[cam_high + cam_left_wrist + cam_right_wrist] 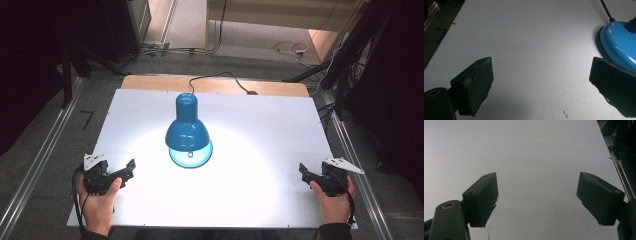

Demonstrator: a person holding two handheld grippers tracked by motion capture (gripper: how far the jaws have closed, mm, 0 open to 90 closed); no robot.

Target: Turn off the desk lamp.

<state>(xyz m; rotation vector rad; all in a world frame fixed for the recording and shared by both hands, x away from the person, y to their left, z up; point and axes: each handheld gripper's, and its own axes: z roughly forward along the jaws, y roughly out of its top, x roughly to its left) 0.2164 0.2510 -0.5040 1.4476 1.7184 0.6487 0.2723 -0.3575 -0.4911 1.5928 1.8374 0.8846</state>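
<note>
Mid-table, glossy blue lamp (187, 132), lit; each hand-held gripper wide open, empty.

Nothing readable anywhere: no label or brand on the glossy blue metal desk lamp (187, 131) (lit, at 12 o'clock).

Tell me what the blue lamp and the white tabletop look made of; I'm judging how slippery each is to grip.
The blue lamp looks like glossy painted metal or hard plastic: sharp highlights run over its shade and over its base. Which of the two, the pictures leave open. The white tabletop looks like a matte, finely grained board: it spreads the lamp's light softly, without mirror glare.
</note>
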